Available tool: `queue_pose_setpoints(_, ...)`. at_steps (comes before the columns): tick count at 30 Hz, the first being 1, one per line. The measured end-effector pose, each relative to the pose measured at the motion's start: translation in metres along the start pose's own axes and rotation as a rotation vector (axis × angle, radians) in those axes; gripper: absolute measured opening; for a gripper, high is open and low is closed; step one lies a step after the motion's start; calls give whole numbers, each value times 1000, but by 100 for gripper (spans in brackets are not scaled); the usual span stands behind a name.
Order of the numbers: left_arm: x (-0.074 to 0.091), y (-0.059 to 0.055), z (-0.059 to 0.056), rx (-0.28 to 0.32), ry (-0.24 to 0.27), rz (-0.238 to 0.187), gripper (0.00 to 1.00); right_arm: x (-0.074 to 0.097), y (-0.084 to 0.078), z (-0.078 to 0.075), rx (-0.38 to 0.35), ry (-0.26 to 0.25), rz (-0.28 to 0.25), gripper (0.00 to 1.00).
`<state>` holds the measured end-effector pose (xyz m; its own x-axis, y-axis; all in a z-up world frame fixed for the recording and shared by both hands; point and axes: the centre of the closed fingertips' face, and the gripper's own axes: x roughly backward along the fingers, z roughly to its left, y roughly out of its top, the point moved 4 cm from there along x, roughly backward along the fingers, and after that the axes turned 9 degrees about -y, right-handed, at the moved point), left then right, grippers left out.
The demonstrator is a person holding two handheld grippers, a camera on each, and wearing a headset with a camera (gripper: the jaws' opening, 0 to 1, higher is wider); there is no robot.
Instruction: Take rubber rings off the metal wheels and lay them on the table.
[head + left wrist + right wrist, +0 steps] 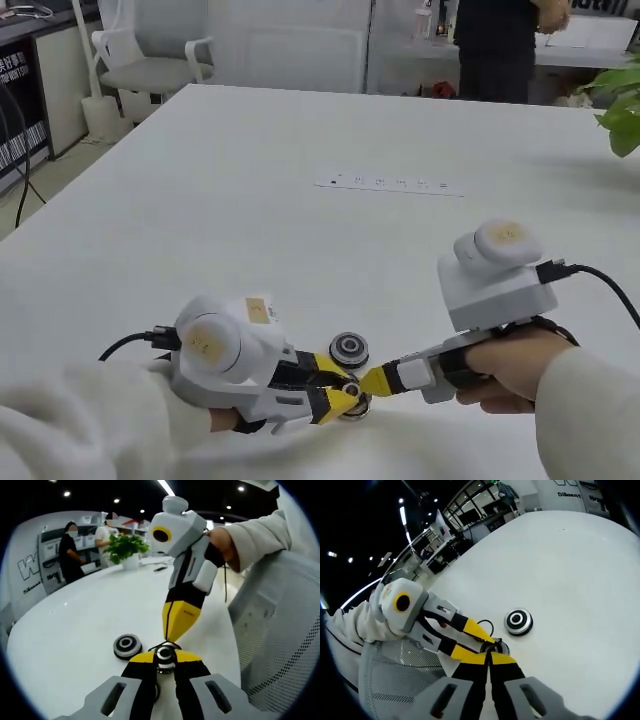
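White office table [300,150] bears one wheel [349,349]; left claw [165,655] pinches another wheel [165,662], right claw [491,655] pressed together

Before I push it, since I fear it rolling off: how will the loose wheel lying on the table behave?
The loose wheel lies flat on the table, so it would probably slide, not roll. It looks metal: likely stiff, heavy for its size.

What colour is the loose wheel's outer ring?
Black ring, silver inside; right gripper view shows it best.
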<state>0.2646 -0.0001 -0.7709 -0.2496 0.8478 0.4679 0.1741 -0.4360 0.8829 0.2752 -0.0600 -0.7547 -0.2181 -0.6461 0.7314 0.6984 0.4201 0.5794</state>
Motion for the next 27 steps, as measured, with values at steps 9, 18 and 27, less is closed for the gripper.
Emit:
queue_pose_setpoints(9, 0, 0, 0, 13, 6, -12, 13, 2, 3, 3, -8, 22, -18, 0)
queue_pose_setpoints(18, 0, 1, 0, 69, 7, -27, 14, 2, 4, 0, -13, 7, -25, 0)
queue_pose_setpoints(27, 1, 1, 0, 68, 2, 6, 14, 4, 7, -2, -34, 5, -42, 0)
